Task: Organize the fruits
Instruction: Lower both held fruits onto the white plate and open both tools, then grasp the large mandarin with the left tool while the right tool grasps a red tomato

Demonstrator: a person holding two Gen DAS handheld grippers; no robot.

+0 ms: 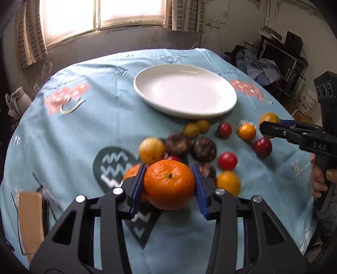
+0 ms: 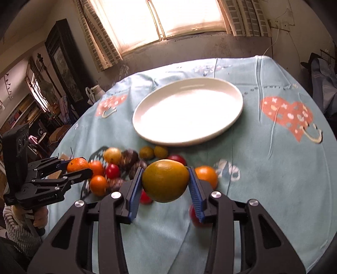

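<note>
Red fruit (image 2: 197, 217) half hidden behind right gripper (image 2: 165, 185) finger, blurred.

Tablecloth (image 1: 88, 130) pale blue, coral heart prints; plate (image 1: 185, 90) white; held mandarin (image 1: 169, 184) orange; held lemon (image 2: 165, 180) yellow-green.

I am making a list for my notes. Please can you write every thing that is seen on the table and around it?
white plate: one, nothing on it, behind the fruit
tangerine: one, orange, in left gripper
yellow-green fruit: one, in right gripper
loose fruit: over ten, red, yellow, orange, dark purple, on the cloth
tablecloth: one, light blue, printed
window: one, bright, behind table
left gripper: black, blue pads
right gripper: black, blue pads
</note>
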